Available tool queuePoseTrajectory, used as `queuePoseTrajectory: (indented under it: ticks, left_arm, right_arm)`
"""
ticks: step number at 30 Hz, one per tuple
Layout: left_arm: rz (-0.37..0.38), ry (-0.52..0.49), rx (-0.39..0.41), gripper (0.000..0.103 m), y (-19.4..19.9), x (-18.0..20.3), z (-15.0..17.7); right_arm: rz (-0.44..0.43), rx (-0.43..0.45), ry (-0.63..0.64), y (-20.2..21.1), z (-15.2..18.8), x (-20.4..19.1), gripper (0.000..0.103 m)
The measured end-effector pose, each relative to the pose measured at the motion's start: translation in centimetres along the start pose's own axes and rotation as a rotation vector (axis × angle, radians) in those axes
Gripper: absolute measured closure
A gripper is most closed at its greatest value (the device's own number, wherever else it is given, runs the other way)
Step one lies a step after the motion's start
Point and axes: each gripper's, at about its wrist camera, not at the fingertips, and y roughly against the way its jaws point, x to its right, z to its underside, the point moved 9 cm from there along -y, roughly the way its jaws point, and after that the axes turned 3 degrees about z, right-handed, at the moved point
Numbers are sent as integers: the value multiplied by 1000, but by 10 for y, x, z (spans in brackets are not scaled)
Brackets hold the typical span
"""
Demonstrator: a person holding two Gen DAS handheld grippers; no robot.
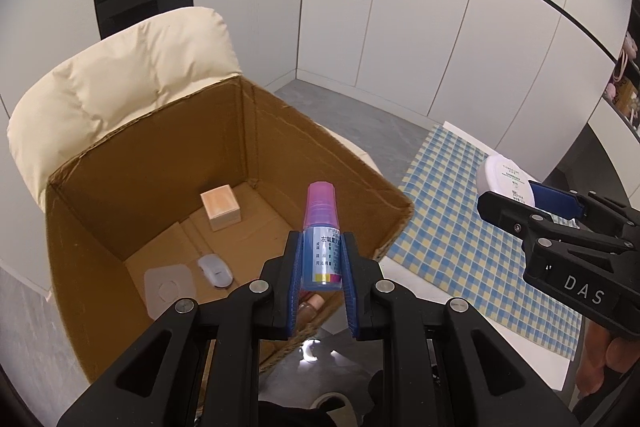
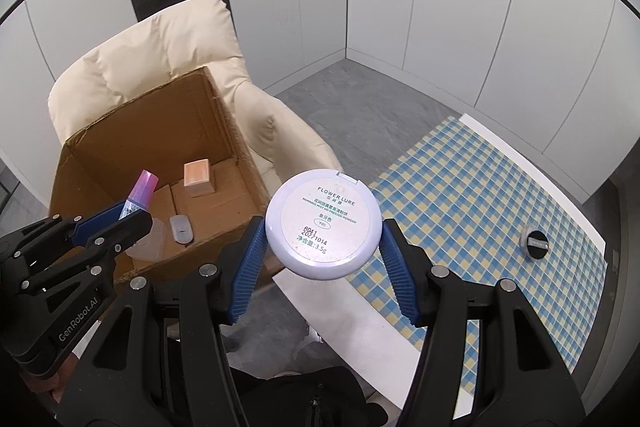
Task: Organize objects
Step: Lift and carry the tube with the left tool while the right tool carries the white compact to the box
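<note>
My left gripper (image 1: 321, 255) is shut on a small blue bottle with a pink cap (image 1: 320, 227), held upright over the near wall of an open cardboard box (image 1: 168, 155). In the right wrist view the same bottle (image 2: 140, 193) shows at the left, above the box (image 2: 100, 163). My right gripper (image 2: 323, 231) is shut on a round white powder compact (image 2: 322, 223), label up, just right of the box's corner. The compact (image 1: 504, 179) also appears at the right in the left wrist view. Inside the box lie a small wooden cube (image 1: 221, 207), a white oval case (image 1: 215, 270) and a clear flat piece (image 1: 168, 287).
The box rests on a cream padded armchair (image 1: 120, 79). To the right a white table carries a blue-and-yellow checked cloth (image 2: 480, 195) with a small dark round lid (image 2: 535, 240) on it. Grey floor and white cabinet walls lie behind.
</note>
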Motion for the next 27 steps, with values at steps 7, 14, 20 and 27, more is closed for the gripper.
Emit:
queuePoseTrajectory:
  ticks: [7, 14, 20, 27]
  left_arm:
    - [-21, 32, 1, 85, 3, -21, 3]
    - [-39, 54, -1, 85, 7, -39, 7]
    - [-54, 72, 1, 85, 10, -53, 9]
    - [-68, 83, -3, 85, 12, -65, 12]
  right_arm:
    - [-17, -1, 21, -4, -3, -20, 43]
    - [-47, 15, 57, -4, -9, -44, 43]
    - [-57, 24, 87, -3, -11, -61, 43]
    - [-73, 25, 99, -5, -14, -74, 43]
